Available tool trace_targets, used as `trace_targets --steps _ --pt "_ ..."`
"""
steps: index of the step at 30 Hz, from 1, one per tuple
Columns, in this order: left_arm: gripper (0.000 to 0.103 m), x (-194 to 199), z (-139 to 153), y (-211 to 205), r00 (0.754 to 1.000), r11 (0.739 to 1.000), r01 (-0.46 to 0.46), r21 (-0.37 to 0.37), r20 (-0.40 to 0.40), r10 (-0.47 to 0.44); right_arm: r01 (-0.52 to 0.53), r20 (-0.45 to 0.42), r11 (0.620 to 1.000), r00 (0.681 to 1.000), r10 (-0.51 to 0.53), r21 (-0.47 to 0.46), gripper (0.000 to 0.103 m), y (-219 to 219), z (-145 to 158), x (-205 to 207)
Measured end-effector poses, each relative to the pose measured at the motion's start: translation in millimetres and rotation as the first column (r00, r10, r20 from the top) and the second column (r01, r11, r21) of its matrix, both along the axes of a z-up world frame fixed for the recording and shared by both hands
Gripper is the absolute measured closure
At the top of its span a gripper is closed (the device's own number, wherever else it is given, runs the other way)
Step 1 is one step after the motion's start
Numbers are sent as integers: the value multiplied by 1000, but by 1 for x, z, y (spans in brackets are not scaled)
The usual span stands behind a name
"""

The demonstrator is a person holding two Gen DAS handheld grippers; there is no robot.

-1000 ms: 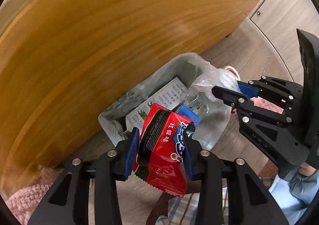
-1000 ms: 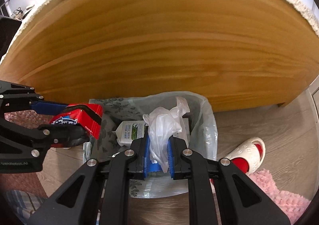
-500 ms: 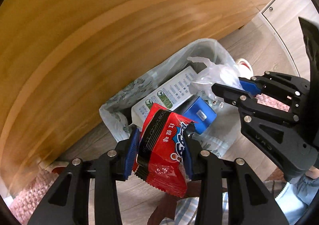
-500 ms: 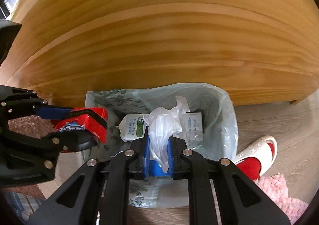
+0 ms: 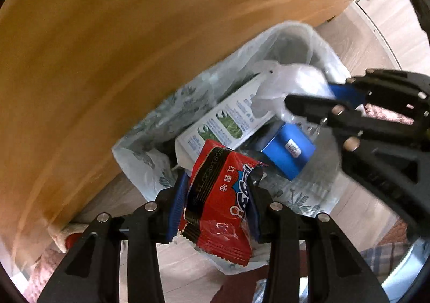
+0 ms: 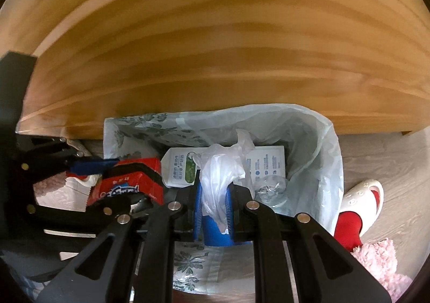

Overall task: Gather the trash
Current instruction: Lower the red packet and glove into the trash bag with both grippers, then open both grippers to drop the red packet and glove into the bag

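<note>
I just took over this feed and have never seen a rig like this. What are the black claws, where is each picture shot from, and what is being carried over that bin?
The black claws are two hand-held grippers; a person carries one in each hand. Each carries a wide-angle camera looking along its two fingers, so each picture shows its own gripper at the bottom and the other one at the side.

In the left wrist view, the left gripper is clamped on a red snack packet. In the right wrist view, the right gripper pinches a crumpled clear plastic bag.

Both hang over a trash bin lined with a pale flowered bag, standing on the floor beside a wooden panel. Inside lie a white and green carton and a blue box. A red and white slipper lies beside the bin.
</note>
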State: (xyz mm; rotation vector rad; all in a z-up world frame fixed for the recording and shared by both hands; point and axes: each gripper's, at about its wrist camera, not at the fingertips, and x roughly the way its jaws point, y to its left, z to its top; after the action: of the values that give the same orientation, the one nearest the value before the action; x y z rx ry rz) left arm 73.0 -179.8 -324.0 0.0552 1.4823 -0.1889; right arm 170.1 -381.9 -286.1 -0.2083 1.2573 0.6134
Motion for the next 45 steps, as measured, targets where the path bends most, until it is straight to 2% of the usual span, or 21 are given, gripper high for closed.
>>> trace_targets --steps 3,7,16,25,34,35,36,37,40,43,45 --pt "65 2 -11 5 999 1000 -19 -24 -32 18 3 -26 1000 1000 -4 -12 88 2 -9 6" --pt "65 5 -14 8 999 999 -31 -31 -33 30 -1 -47 1000 999 0 -27 88 7 -18 11" --pt "65 8 -21 11 997 998 -50 -46 -62 47 -28 -57 999 998 26 -35 88 14 -21 7" --pt "65 9 -18 7 998 997 -43 -61 -38 41 -19 -59 999 998 16 -49 88 12 -22 6" --pt "65 8 -24 6 998 997 -41 -58 -53 38 -1 -67 998 998 -3 -61 87 9 -29 8" --pt "62 8 -25 6 998 998 -41 -56 -55 38 0 -68 998 998 -5 -64 87 9 -30 8" --pt "53 8 -26 6 998 998 -43 -52 -55 40 2 -68 998 998 -6 -67 85 9 -30 8" --pt "50 8 -26 6 998 998 -45 -44 -51 43 4 -69 998 998 -9 -70 83 9 -31 8" --pt "50 8 -26 8 998 998 -51 -43 -49 48 11 -62 997 998 -15 -76 73 8 -31 8" --pt "49 9 -28 9 997 998 -57 -41 -56 55 19 -51 996 998 -24 -83 58 6 -31 9" --pt "45 8 -30 10 996 997 -62 -41 -60 59 27 -44 996 999 -30 -87 49 5 -31 9"
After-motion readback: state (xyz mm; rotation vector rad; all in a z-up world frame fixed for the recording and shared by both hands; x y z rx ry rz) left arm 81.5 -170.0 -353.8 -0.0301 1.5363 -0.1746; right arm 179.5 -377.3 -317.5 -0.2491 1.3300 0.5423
